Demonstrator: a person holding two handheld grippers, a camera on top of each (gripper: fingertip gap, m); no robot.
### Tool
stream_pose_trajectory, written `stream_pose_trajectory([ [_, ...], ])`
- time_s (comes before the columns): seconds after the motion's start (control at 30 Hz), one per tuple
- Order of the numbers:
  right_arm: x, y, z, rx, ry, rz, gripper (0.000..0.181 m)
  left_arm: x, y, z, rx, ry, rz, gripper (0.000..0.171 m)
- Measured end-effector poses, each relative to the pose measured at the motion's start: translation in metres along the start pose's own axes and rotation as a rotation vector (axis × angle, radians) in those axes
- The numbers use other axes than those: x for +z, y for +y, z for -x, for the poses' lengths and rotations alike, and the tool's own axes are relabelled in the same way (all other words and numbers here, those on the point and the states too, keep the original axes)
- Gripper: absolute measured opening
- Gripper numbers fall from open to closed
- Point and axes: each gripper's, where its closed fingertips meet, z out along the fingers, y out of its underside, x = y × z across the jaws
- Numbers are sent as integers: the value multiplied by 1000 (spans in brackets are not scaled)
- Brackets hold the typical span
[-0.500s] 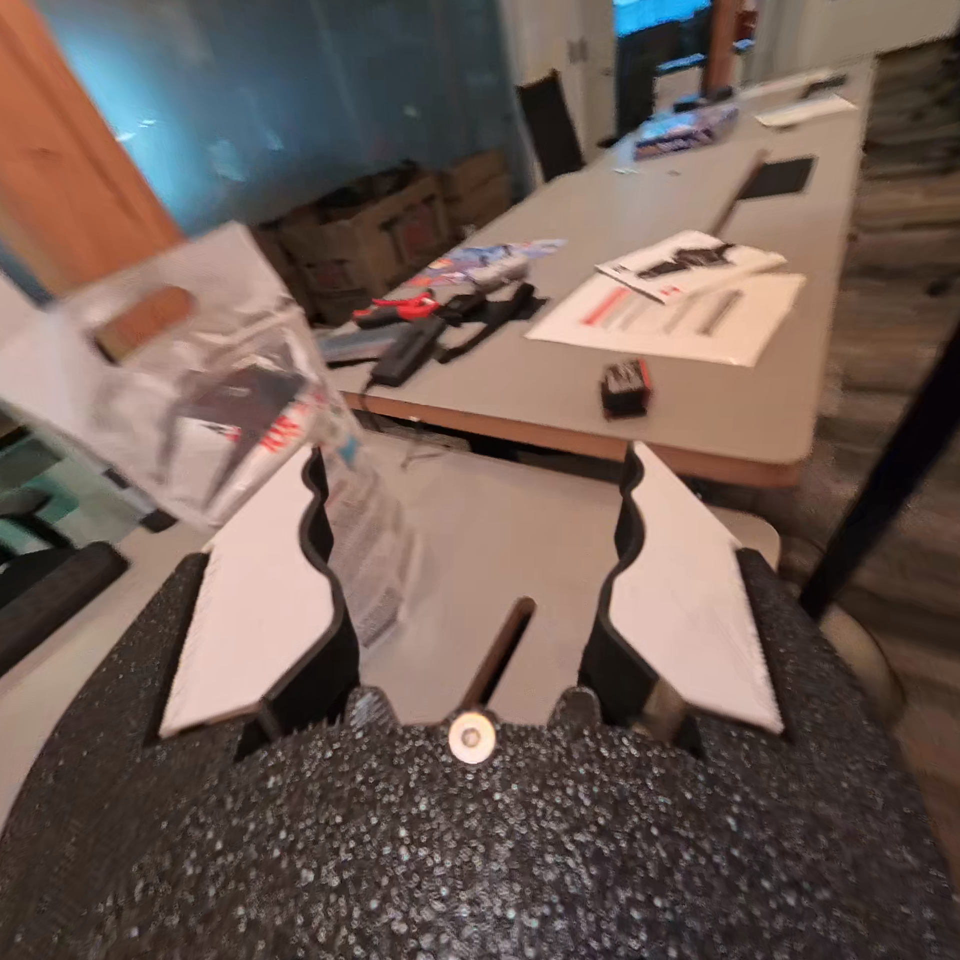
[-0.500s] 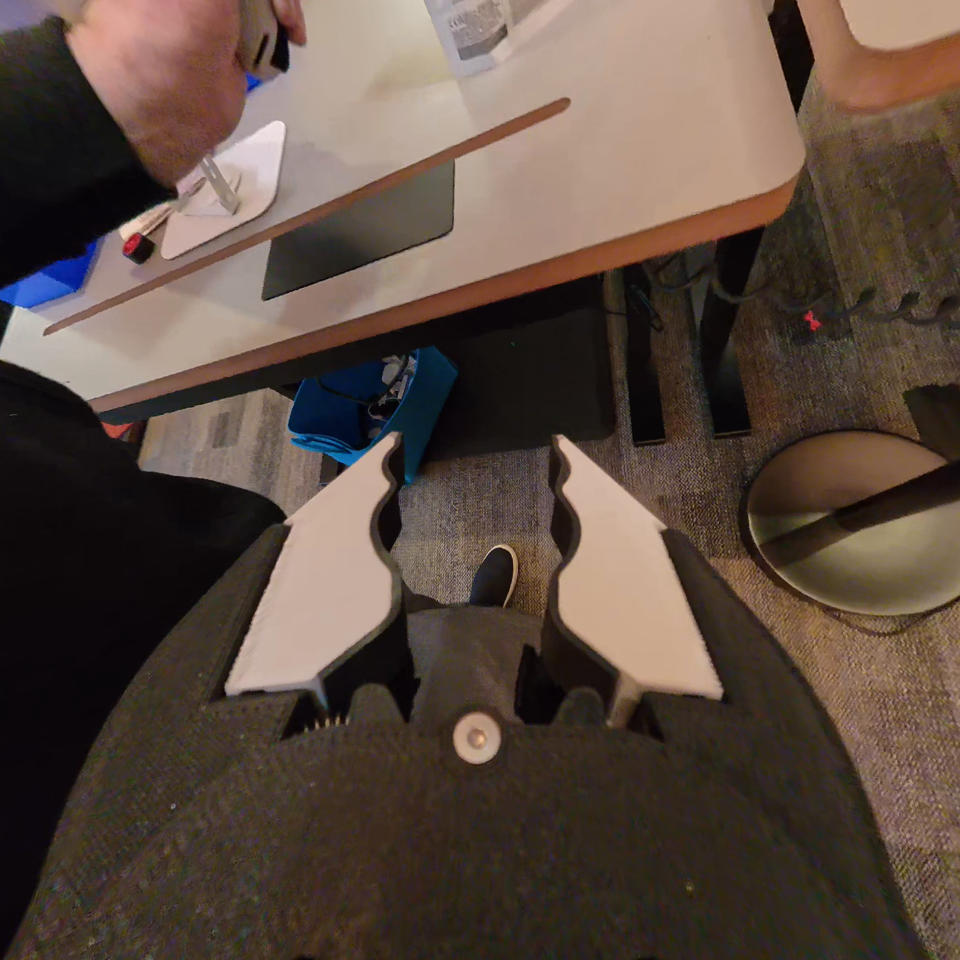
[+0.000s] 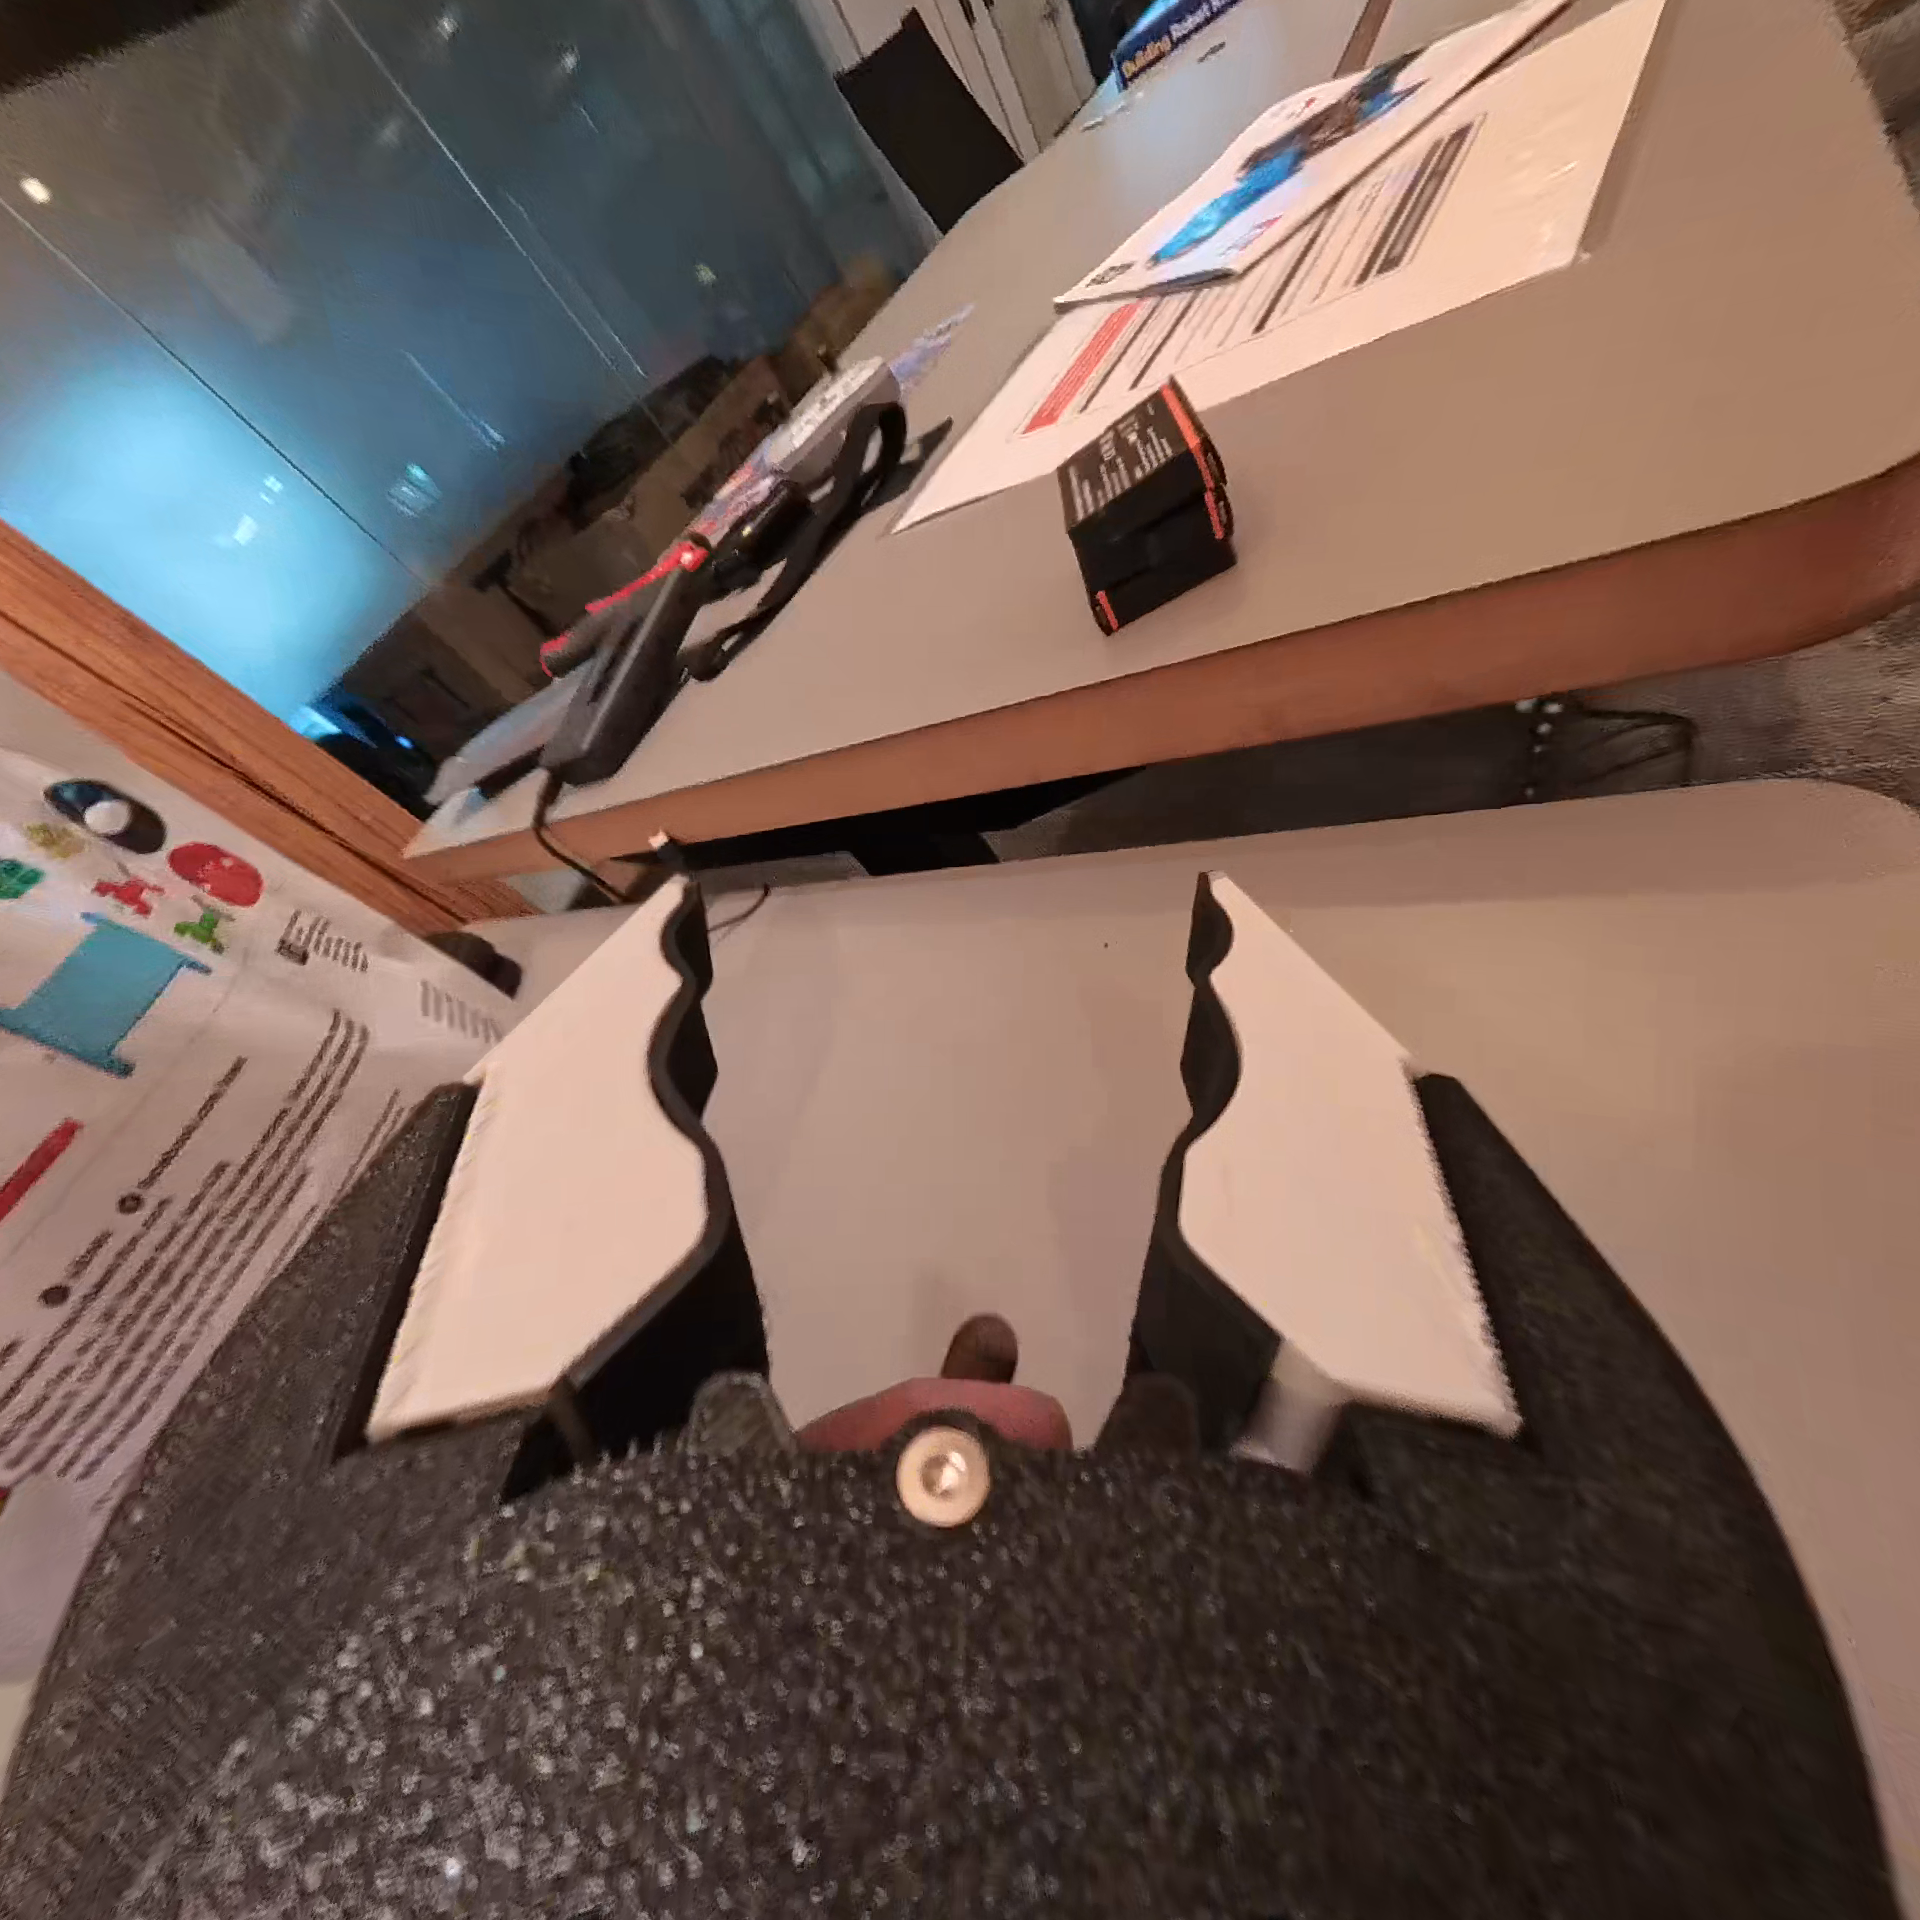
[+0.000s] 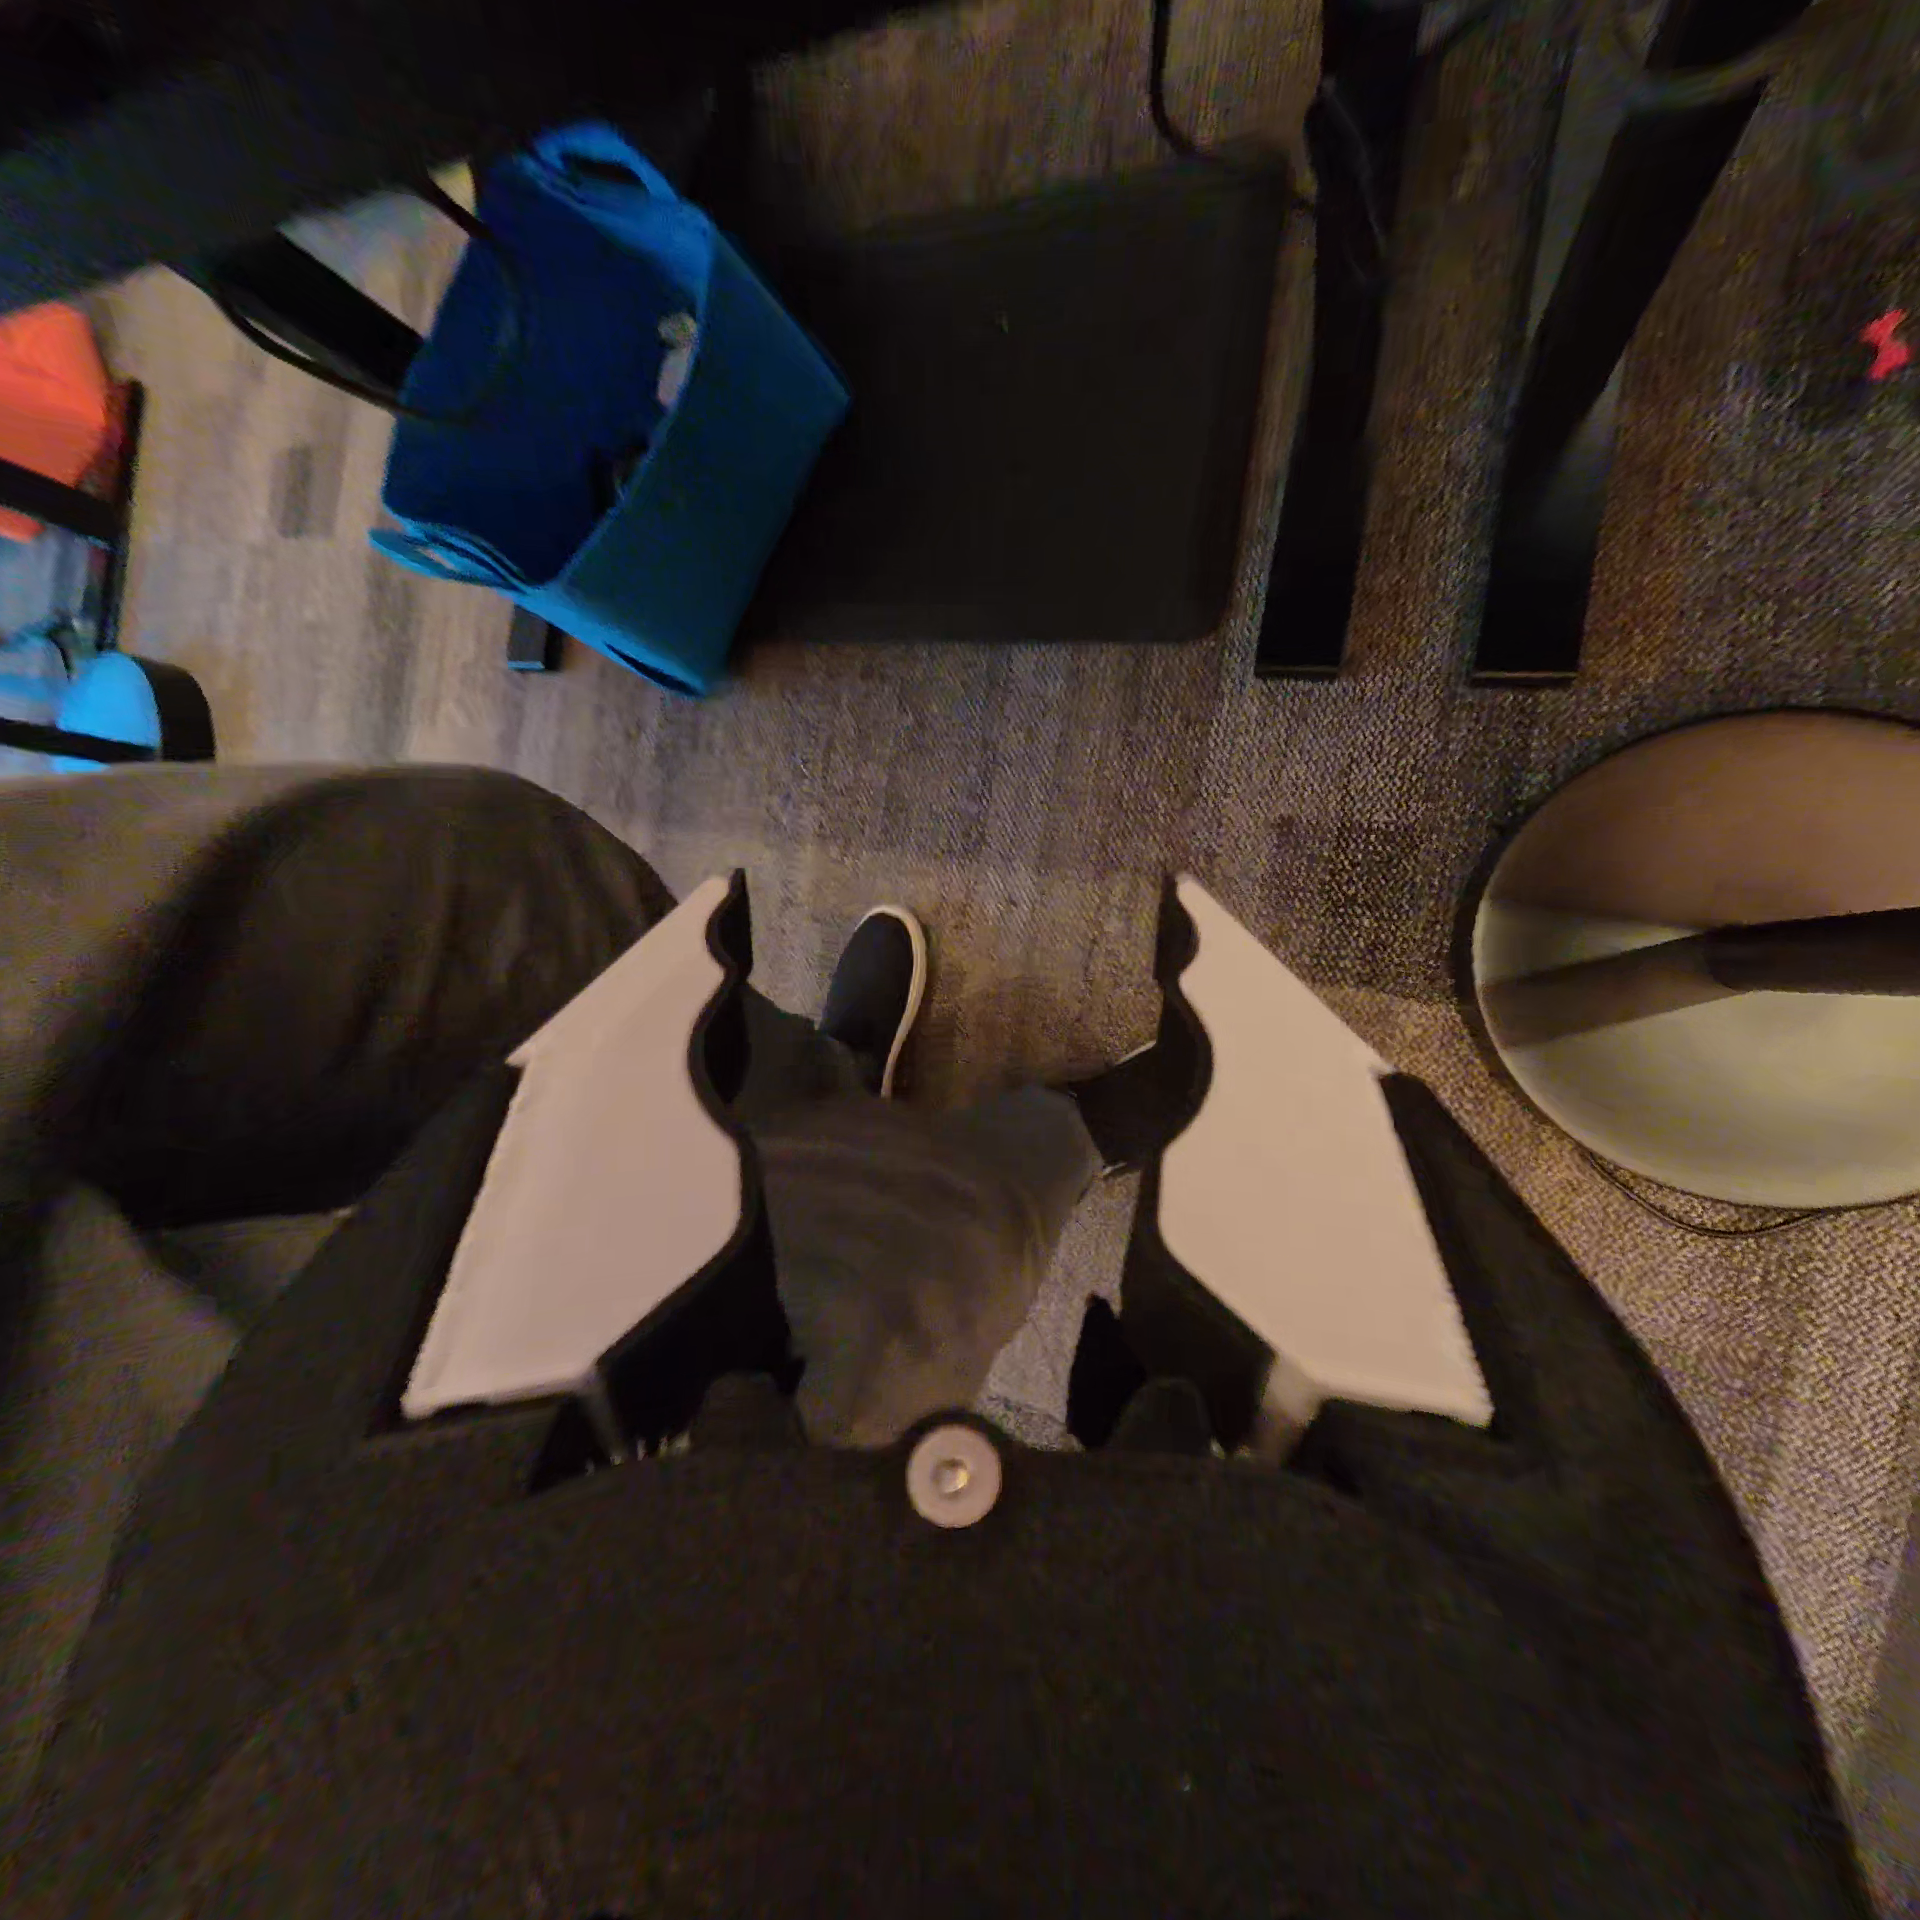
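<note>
So the left tongs [image 3: 945, 935] are spread wide with nothing between them, hanging low over a bare grey worktop [image 3: 1558, 935], tilted quite a bit. Closest thing is the printed sheet with coloured pictures [image 3: 156, 1091] off to their left side, not touching. Across a gap there's a second worktop [image 3: 1351, 582] with a small black box with orange edges [image 3: 1148, 509] near its front edge, some papers [image 3: 1299, 260] behind it, and a black cable and strap tangle [image 3: 665, 665] further left.

The right tongs [image 4: 951, 914] are spread too, empty, pointing straight down at the carpet [image 4: 1039, 790] above the person's shoe [image 4: 878, 987] and trouser leg. A blue fabric bin [image 4: 623, 416] and a round metal stand base [image 4: 1714, 966] sit on the floor, well apart from them.

Risk-wise, I'd say the left tongs are low and slanted enough that a tip could scrape the worktop or snag that sheet. The view's also a bit smeared, so fine detail is iffy.
</note>
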Motion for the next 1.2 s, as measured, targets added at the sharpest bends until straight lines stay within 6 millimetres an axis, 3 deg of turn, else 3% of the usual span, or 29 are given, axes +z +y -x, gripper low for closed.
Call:
stream_pose_trajectory([
  [0.17,81,31,-85,-6,19,62,87,6,8,-16,-37,-29,-51,89],
  [0.43,235,55,-236,144,22,61,88,-3,0,-9,-86,-56,-153,85],
  [0.6,318,35,-326,244,40,-17,85,-1,2,-12,-57,-67,-138,85],
  [0.7,360,23,-370,303,36,-54,84,-4,2,-2,-128,-85,-153,84],
  [0.83,414,12,-421,343,5,-69,76,1,5,-7,-63,-104,-112,84],
  [1.03,479,-25,-497,293,49,-140,62,9,13,-9,0,-142,-37,85],
  [1.2,520,-59,-558,268,106,-180,56,14,18,-9,33,-161,4,85],
])
